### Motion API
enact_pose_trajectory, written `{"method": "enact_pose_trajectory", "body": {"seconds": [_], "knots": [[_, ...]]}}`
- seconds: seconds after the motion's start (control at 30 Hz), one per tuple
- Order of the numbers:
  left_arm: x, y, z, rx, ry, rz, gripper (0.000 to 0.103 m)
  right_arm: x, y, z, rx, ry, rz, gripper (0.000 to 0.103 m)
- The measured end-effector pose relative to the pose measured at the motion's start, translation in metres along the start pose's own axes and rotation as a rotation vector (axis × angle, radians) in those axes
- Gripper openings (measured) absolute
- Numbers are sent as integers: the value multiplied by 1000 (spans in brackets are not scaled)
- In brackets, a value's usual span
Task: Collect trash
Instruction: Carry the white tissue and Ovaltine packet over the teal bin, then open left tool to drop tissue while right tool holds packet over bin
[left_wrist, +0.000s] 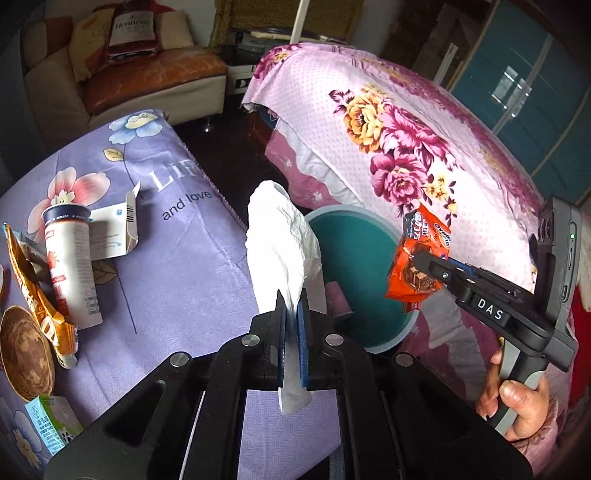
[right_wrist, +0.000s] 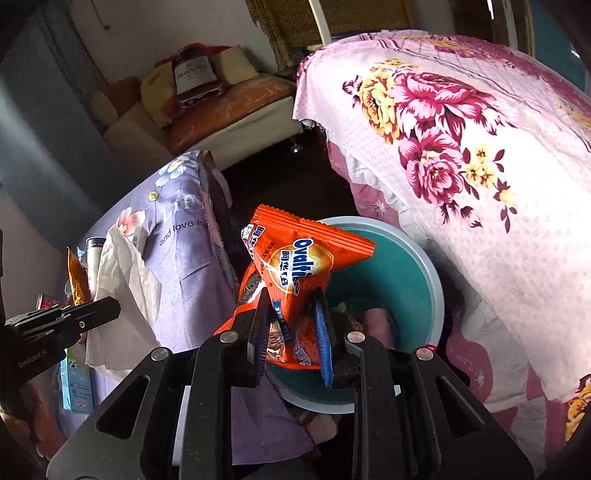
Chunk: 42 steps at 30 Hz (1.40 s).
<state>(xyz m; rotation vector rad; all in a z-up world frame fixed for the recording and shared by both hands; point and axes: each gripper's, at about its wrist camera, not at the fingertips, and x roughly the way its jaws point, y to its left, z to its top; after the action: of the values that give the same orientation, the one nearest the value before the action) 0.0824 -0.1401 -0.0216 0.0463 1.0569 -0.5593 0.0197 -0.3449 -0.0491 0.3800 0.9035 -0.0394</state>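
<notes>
Carrying trash to the teal bin (right_wrist: 406, 280): left gripper (left_wrist: 293, 314) fingers pinch a white tissue (left_wrist: 277, 240) w/ bin just beyond, right gripper (right_wrist: 291, 325) fingers clamp an orange wrapper (right_wrist: 295, 266) over bin; next, spread fingers.

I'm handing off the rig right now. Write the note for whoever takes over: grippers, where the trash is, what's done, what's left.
Left gripper: shut on a white crumpled tissue, carried near the teal bin.
Right gripper: shut on an orange Ovaltine wrapper, held over the bin.
Done: both pieces picked up; some items already lie in the bin.
Left: release both into the bin, then collect from the purple cloth the white tube, small carton, orange snack bag and blue-green carton.
</notes>
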Motion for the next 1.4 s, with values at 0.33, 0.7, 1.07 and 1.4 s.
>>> {"method": "enact_pose_trajectory", "body": {"seconds": [0.33, 0.7, 1.07, 1.4], "knots": [[44, -39, 8, 55, 59, -33, 6, 7, -43, 3, 51, 16, -52, 21], [71, -39, 9, 43, 106, -38, 7, 18, -46, 3, 50, 44, -60, 22], [64, -33, 12, 20, 59, -1, 81, 19, -46, 6, 49, 50, -79, 21], [61, -9, 6, -38, 74, 1, 90, 27, -36, 5, 32, 70, -81, 22]]}}
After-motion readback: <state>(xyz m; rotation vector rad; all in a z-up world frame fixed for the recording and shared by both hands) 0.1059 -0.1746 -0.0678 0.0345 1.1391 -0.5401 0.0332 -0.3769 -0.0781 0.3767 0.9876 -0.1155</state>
